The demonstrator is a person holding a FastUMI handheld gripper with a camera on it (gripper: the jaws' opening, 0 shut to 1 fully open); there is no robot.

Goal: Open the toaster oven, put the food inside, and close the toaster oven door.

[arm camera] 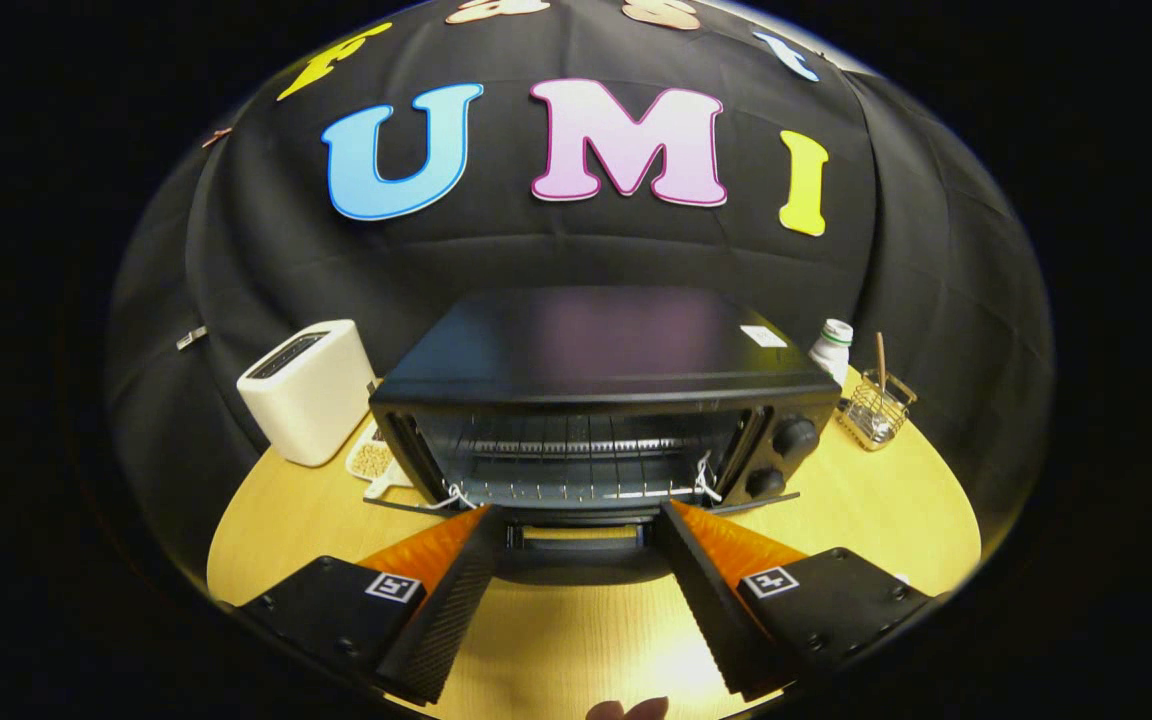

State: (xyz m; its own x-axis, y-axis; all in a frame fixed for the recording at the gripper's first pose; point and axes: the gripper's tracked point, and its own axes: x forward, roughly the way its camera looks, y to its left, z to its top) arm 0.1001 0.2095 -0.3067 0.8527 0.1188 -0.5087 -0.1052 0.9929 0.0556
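Note:
A black toaster oven stands on the round wooden table, just ahead of my fingers. Its glass door hangs folded down toward me, and the wire rack inside is bare. My gripper is open, with the fingertips at the dropped door's front edge and the door handle between them; neither finger visibly presses on it. A small white plate of pale food lies left of the oven, partly hidden behind its corner.
A white slot toaster stands left of the oven, behind the plate. To the oven's right are a white bottle and a wire basket holding a wooden stick. A person's fingertips show below the gripper.

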